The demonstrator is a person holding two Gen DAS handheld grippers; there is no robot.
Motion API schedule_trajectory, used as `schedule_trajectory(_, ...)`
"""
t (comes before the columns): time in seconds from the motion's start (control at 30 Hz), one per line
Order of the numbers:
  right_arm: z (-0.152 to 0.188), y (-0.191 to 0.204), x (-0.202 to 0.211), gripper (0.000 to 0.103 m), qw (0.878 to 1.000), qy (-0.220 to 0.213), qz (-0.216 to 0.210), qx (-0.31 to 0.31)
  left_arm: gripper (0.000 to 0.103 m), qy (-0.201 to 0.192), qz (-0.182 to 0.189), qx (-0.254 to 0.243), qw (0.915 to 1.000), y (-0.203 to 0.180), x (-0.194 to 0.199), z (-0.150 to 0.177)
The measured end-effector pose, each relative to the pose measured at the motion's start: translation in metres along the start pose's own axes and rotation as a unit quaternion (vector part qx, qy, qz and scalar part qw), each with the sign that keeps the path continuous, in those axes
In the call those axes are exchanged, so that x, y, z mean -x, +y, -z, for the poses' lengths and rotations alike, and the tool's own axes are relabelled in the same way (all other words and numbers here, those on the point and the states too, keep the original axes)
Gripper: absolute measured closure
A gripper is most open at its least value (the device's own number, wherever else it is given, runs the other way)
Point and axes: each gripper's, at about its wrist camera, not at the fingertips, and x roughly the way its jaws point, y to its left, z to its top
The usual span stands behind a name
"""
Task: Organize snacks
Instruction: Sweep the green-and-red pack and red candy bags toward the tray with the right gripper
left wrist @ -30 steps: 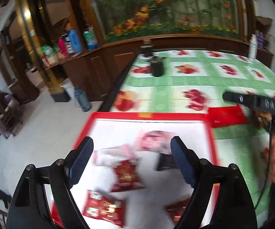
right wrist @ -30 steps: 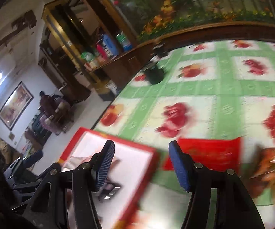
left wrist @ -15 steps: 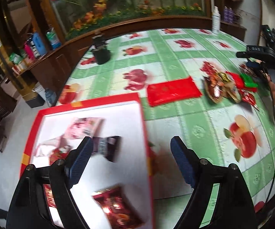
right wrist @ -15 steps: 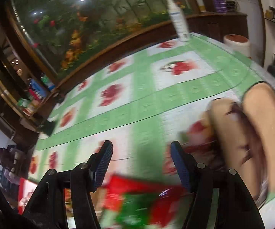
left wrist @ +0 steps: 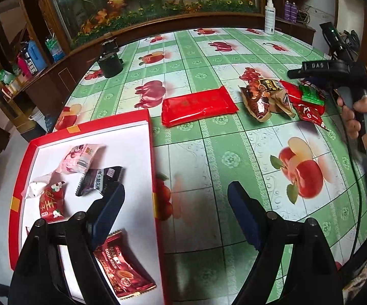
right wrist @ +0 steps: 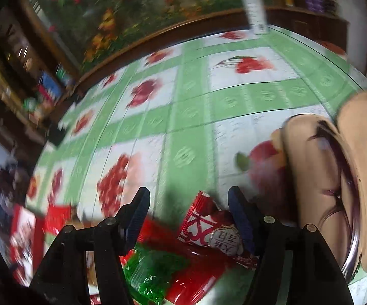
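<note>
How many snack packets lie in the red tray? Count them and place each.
5 seen in the red tray: pink packet, white packet, black packet, red packet, dark red packet. The left hand-held gripper may hide more.

Even daylight, right view blurred, fisheye-warped

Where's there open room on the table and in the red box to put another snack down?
Free: the white floor of the red box along its right wall, and the tablecloth between the box and the apple print. Crowded: the box's left half and the snack pile beside the flat red packet.
</note>
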Motion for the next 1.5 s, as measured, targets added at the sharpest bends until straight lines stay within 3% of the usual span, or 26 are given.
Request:
schedule_trajectory(0.2, 0.035, 0.048, 0.003, 0.036, 0.995, 0.017, -0.018, 0.1, 0.02, -0.004, 0.008, 0.001, 1.0, -0.003, 0.007, 0.004)
schedule_trajectory(0.33, 0.06, 0.068, 0.014, 0.036, 0.985, 0.051, -0.114, 0.116, 0.02, -0.006, 0.01, 0.005, 0.9999, -0.001, 0.009, 0.008)
schedule_trajectory(0.43, 0.081, 0.09, 0.021, 0.037, 0.967, 0.09, -0.183, 0.152, 0.02, -0.006, 0.012, 0.01, 0.9999, 0.004, 0.012, 0.012)
schedule_trajectory(0.5, 0.085, 0.094, 0.028, 0.039, 0.962, 0.09, -0.204, 0.156, 0.02, -0.006, 0.012, 0.013, 0.9998, 0.007, 0.014, 0.016)
schedule_trajectory(0.57, 0.082, 0.086, 0.037, 0.038, 0.969, 0.068, -0.188, 0.143, 0.02, -0.006, 0.015, 0.015, 0.9998, 0.008, 0.016, 0.02)
schedule_trajectory(0.7, 0.078, 0.059, 0.039, 0.037, 0.979, 0.066, -0.172, 0.089, 0.02, -0.004, 0.036, -0.007, 0.9993, -0.004, 0.019, 0.025)
schedule_trajectory(0.83, 0.086, 0.055, 0.052, 0.037, 0.981, 0.049, -0.156, 0.108, 0.02, 0.002, 0.077, -0.038, 0.9963, -0.026, 0.022, 0.03)
schedule_trajectory(0.97, 0.092, 0.051, 0.067, 0.037, 0.981, 0.026, -0.13, 0.141, 0.02, 0.019, 0.119, -0.032, 0.9922, -0.043, 0.023, 0.036)
schedule_trajectory(1.1, 0.106, 0.053, 0.067, 0.041, 0.977, 0.03, -0.093, 0.188, 0.02, 0.032, 0.114, -0.008, 0.9929, -0.052, 0.022, 0.041)
schedule_trajectory(1.2, 0.114, 0.057, 0.063, 0.051, 0.973, 0.041, -0.077, 0.213, 0.02, 0.039, 0.129, 0.01, 0.9908, -0.056, 0.023, 0.046)
schedule_trajectory(1.43, 0.125, 0.072, 0.057, 0.052, 0.965, 0.032, -0.05, 0.254, 0.02, 0.071, 0.127, 0.028, 0.9889, -0.067, 0.002, 0.05)
schedule_trajectory(1.5, 0.127, 0.075, 0.056, 0.052, 0.964, 0.027, -0.039, 0.263, 0.02, 0.06, 0.112, 0.021, 0.9917, -0.069, 0.0, 0.05)
